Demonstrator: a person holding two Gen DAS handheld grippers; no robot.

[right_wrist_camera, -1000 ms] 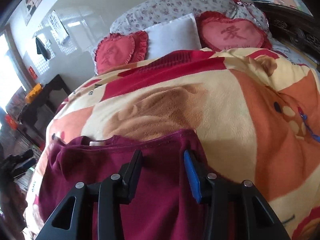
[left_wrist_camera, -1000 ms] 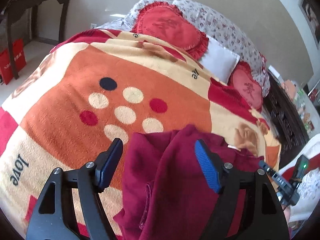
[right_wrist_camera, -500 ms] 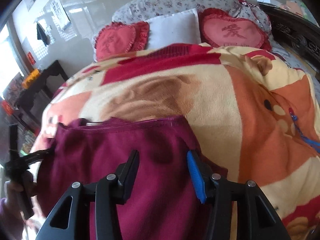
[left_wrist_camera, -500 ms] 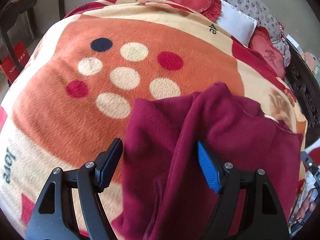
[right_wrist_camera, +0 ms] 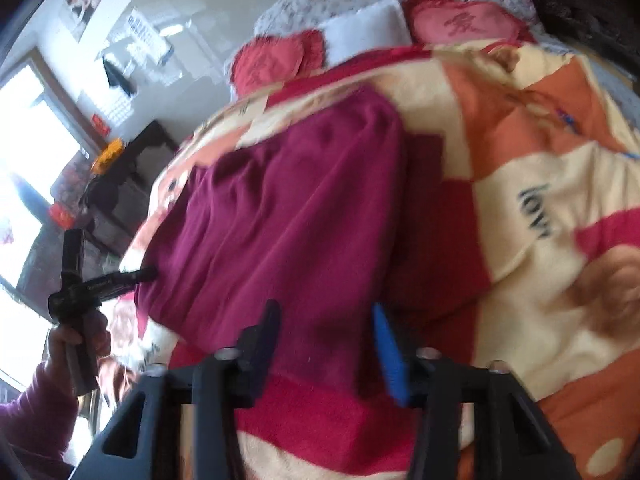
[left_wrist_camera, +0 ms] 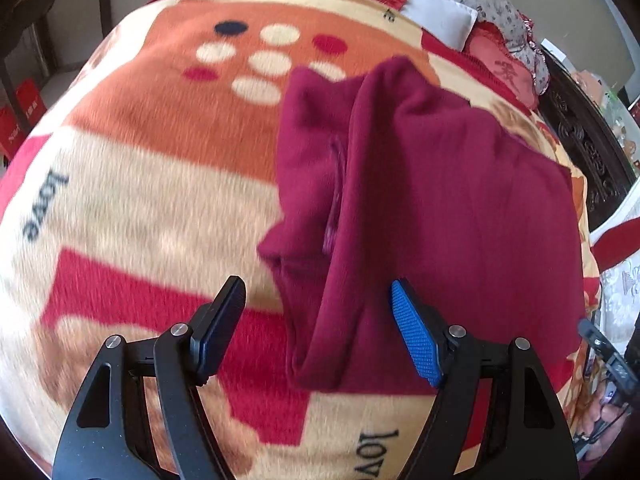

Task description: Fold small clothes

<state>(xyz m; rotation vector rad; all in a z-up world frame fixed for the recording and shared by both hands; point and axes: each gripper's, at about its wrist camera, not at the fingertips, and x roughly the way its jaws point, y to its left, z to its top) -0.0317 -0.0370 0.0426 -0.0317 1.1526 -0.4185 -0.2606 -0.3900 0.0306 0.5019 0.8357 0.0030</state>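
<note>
A maroon garment (left_wrist_camera: 440, 184) lies folded lengthwise on the patterned blanket (left_wrist_camera: 140, 200). My left gripper (left_wrist_camera: 320, 320) hangs open just above the garment's near left corner, its fingers wide apart and touching no cloth. In the right wrist view the same garment (right_wrist_camera: 288, 208) stretches away from my right gripper (right_wrist_camera: 324, 336). Its jaws are closing, with the garment's near edge between them and a gap still showing at each pad. This view is blurred. A hand holds the left gripper (right_wrist_camera: 80, 284) at that view's left edge.
Red heart cushions (right_wrist_camera: 272, 64) and a white pillow (right_wrist_camera: 368, 28) sit at the head of the bed. A dark wooden table (right_wrist_camera: 132, 168) stands beside the bed, and a carved dark headboard (left_wrist_camera: 580, 140) runs along the right of the left wrist view.
Both grippers have drawn back toward the garment's near edge, so more of the garment shows. The left gripper has sunk closer to the blanket. The right view has swung sideways and blurred.
</note>
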